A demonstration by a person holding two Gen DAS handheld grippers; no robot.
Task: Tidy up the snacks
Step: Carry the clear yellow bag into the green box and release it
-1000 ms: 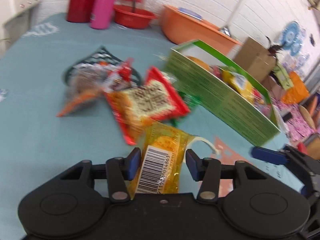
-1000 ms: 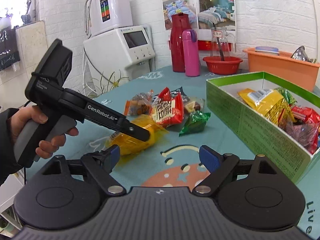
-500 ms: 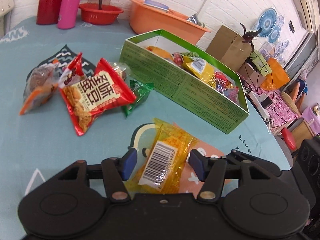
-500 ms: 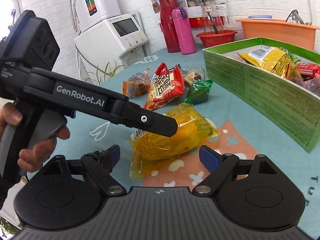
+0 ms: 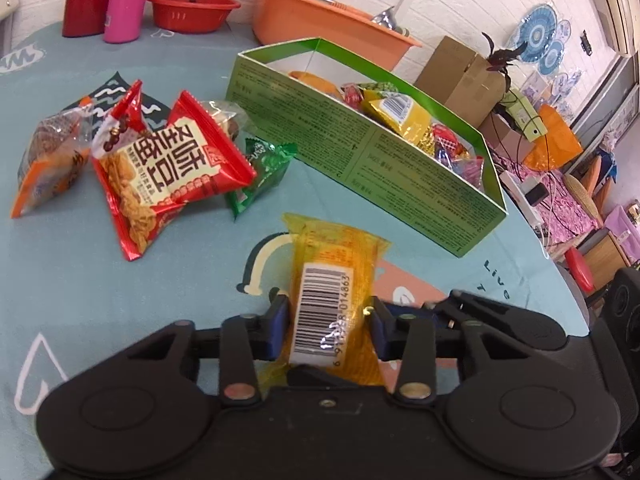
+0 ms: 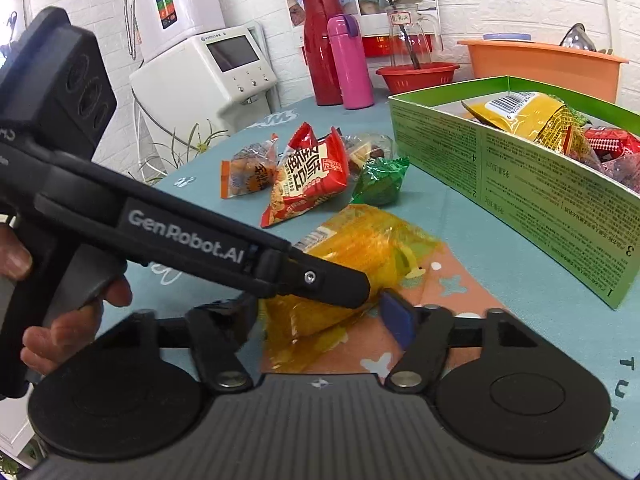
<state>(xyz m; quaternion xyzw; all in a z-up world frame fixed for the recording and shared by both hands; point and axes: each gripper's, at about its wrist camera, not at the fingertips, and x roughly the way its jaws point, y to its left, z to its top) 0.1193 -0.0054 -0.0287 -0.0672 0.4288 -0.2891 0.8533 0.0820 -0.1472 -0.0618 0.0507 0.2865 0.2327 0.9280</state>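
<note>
My left gripper (image 5: 327, 330) is shut on a yellow snack packet (image 5: 328, 280) with a barcode label, held just above the teal tablecloth. In the right wrist view the same yellow packet (image 6: 360, 248) lies between the left gripper's fingers (image 6: 332, 284). My right gripper (image 6: 320, 320) is open, its pads on either side of the packet's near end. A green cardboard box (image 5: 360, 152) with several snacks in it stands to the right; it also shows in the right wrist view (image 6: 520, 184). A red packet (image 5: 168, 172), a green packet (image 5: 260, 172) and a clear orange packet (image 5: 48, 160) lie loose at the left.
A red flask (image 6: 320, 48), a pink bottle (image 6: 352, 64), a red bowl (image 6: 416, 76) and an orange basin (image 6: 540, 64) stand at the table's far side. A white appliance (image 6: 208, 72) stands beyond the left edge. The table edge drops off at the right (image 5: 560, 280).
My left gripper has closed on the yellow packet and swung it toward the box side. My right gripper has moved in close around the packet's end.
</note>
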